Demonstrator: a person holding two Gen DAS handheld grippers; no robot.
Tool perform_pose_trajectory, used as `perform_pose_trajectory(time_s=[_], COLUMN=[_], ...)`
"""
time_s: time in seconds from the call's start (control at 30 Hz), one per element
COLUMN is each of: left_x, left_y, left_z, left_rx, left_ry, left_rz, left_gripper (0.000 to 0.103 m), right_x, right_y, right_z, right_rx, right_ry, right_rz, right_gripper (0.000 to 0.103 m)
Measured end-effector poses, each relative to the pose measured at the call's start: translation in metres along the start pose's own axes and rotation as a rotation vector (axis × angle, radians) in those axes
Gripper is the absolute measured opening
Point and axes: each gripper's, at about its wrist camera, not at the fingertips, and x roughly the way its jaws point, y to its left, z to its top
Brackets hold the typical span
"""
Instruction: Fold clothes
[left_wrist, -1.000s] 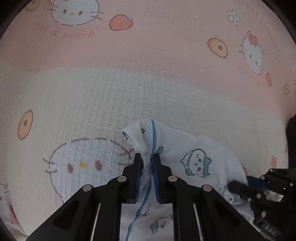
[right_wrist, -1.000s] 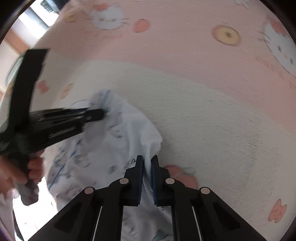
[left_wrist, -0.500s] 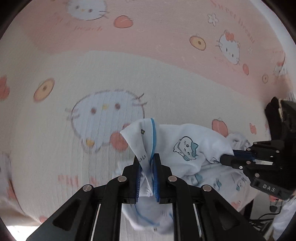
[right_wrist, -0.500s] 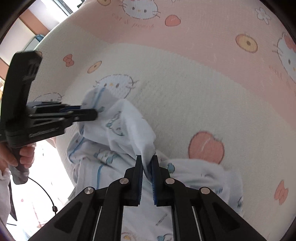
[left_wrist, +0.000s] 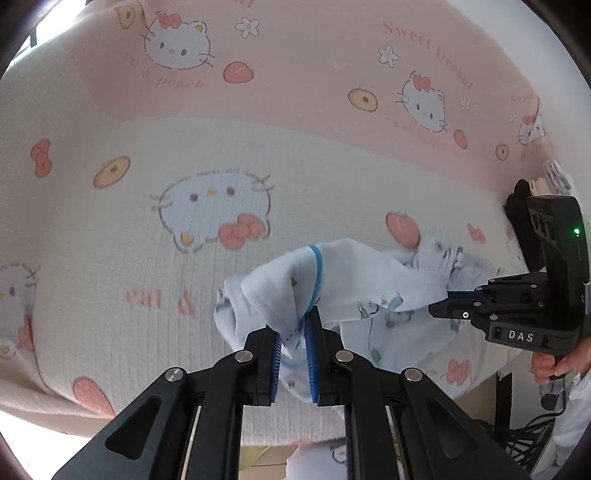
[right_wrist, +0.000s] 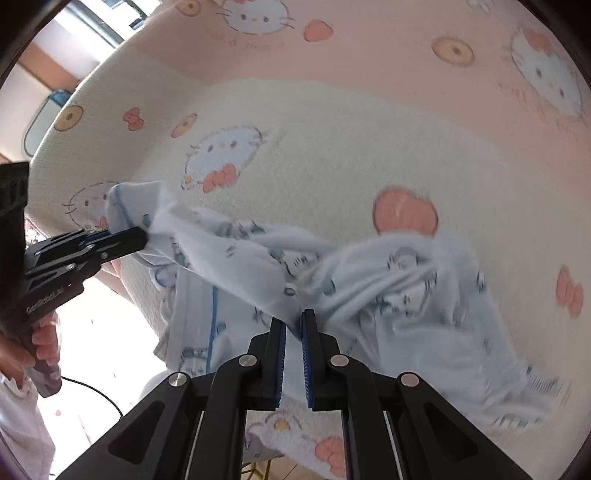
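A white garment (left_wrist: 354, 280) with small cartoon prints and blue piping hangs between my two grippers above the bed. My left gripper (left_wrist: 294, 326) is shut on its blue-trimmed edge. My right gripper (right_wrist: 293, 323) is shut on another edge of the garment (right_wrist: 388, 280). In the left wrist view the right gripper (left_wrist: 452, 294) comes in from the right, pinching the cloth. In the right wrist view the left gripper (right_wrist: 142, 233) comes in from the left, holding the trimmed corner. The rest of the cloth sags onto the bed.
The bed is covered by a pink and cream cat-print blanket (left_wrist: 207, 155), also in the right wrist view (right_wrist: 369, 122). Its near edge drops to the floor at the bottom of both views. A cable (right_wrist: 92, 391) lies on the floor at lower left.
Both grippers have lifted the garment higher off the blanket and moved apart, so the cloth between them is stretched out. Both stay shut on it.
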Motion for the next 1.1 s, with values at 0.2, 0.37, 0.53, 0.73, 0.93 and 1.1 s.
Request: perform_pose_trajectory(time_s=[0.2, 0.37, 0.53, 0.73, 0.93, 1.1], left_x=[0.007, 0.025, 0.04, 0.038, 0.03, 0.011], left_y=[0.019, 0.031, 0.026, 0.014, 0.03, 0.039], left_z=[-0.014, -0.019, -0.037, -0.053, -0.057, -0.071], left_rx=[-0.098, -0.187, -0.208, -0.207, -0.422, -0.602], left_ry=[0.019, 0.018, 0.03, -0.001, -0.021, -0.125], left_rz=[-0.043, -0.065, -0.046, -0.022, -0.087, -0.173], left_gripper=[0.01, 0.012, 0.013, 0.016, 0.032, 0.05], right_x=[0.025, 0.024, 0.023, 0.012, -0.02, -0.054], right_y=[-0.01, -0.018, -0.023, -0.022, -0.019, -0.027], right_z=[-0.024, -0.026, -0.031, -0.04, -0.04, -0.034], right_rx=[0.049, 0.117, 0.141, 0.114, 0.145, 0.155], right_ry=[0.035, 0.009, -0.029, -0.085, -0.126, -0.191], right_rz=[-0.062, -0.027, -0.01, 0.025, 0.036, 0.02], right_gripper=[0.006, 0.007, 0.006, 0.03, 0.048, 0.053])
